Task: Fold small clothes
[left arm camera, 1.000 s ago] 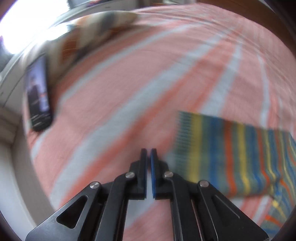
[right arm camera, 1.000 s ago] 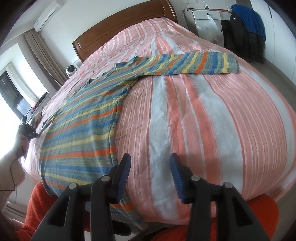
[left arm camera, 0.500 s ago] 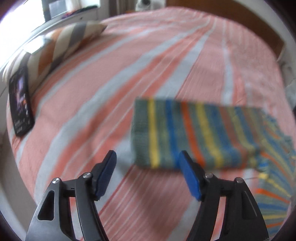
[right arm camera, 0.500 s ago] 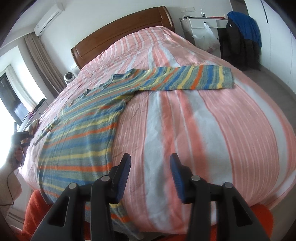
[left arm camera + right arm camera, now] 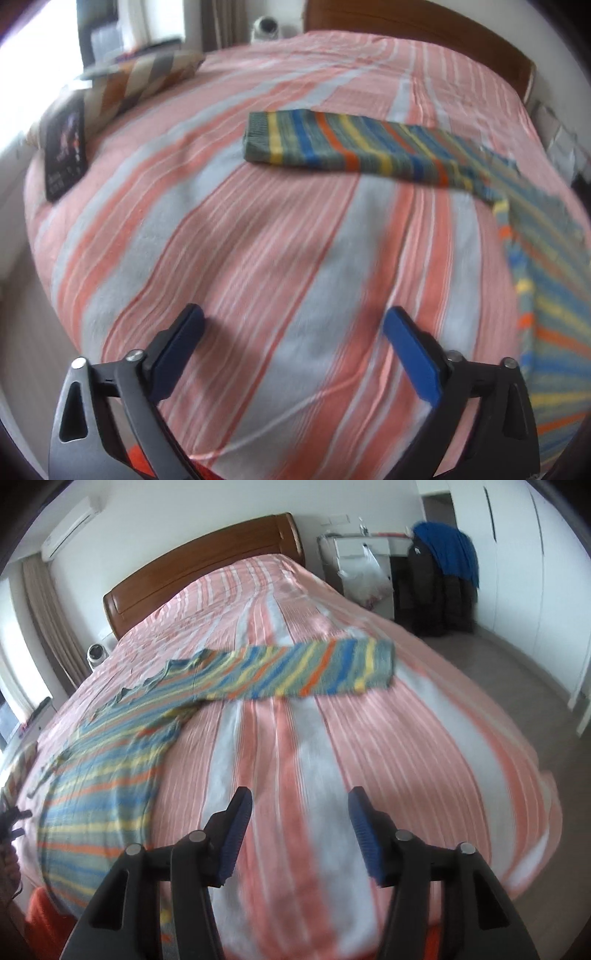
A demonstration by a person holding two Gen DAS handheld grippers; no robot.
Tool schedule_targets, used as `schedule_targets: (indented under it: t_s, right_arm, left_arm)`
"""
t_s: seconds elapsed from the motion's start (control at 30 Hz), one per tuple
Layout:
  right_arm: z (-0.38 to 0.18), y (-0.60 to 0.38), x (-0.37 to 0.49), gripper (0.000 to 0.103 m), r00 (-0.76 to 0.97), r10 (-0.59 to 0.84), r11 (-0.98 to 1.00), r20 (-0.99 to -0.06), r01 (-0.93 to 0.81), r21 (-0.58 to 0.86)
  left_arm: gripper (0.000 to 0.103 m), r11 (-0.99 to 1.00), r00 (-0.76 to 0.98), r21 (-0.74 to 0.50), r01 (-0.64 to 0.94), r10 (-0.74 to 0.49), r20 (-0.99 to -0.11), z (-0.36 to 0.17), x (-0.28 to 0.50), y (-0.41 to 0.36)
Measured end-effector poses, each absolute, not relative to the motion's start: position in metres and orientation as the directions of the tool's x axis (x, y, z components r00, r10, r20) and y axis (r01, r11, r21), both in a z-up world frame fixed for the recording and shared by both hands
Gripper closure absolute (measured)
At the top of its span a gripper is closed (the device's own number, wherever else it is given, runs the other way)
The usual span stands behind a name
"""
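Striped sweater point(image 5: 110, 771) lies flat on the bedspread point(image 5: 295, 757), one sleeve point(image 5: 303, 672) stretched out to the side; in the left view the other sleeve point(image 5: 332, 144) lies well ahead of the gripper. Left gripper point(image 5: 291, 325): jaws opening, wide apart, only bedspread between them. Right gripper point(image 5: 299, 808): jaws opening, nothing between them. Dark tablet point(image 5: 64, 155) beside a striped pillow point(image 5: 140, 77); screen possibly shows text, too blurred to read.

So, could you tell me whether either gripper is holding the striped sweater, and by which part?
Nothing is held: the left gripper and right gripper are both opening over bare bedspread, clear of the striped sweater.
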State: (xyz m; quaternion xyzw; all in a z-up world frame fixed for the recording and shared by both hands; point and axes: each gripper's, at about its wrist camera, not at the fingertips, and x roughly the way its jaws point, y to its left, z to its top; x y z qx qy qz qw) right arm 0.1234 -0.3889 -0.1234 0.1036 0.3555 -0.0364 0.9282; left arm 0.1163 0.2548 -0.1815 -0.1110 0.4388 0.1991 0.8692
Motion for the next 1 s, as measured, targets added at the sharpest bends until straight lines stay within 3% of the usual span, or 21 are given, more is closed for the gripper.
schedule_targets:
  t_s: [0.13,0.3,0.57,1.0]
  right_arm:
    - [-0.135,-0.390,0.151,0.021,0.755,-0.055,0.985,-0.654,0.148,0.088]
    - [-0.165,-0.386,0.158,0.017,0.757,-0.106,0.989,-0.645,0.150,0.013]
    - [-0.177,-0.381,0.154,0.014,0.780,-0.130,0.990,-0.613,0.139,-0.033]
    - [-0.180,-0.380,0.153,0.014,0.788,-0.137,0.989,-0.600,0.138,-0.045]
  left_arm:
    - [0.000,0.894,0.567,0.014,-0.448,0.296,-0.768,-0.187,0.113,0.249]
    - [0.000,0.887,0.588,-0.007,-0.461,0.299,-0.751,-0.191,0.112,0.251]
    - [0.000,0.884,0.654,-0.014,-0.466,0.335,-0.678,-0.198,0.103,0.246]
    - [0.000,0.887,0.668,-0.004,-0.462,0.345,-0.660,-0.201,0.101,0.243]
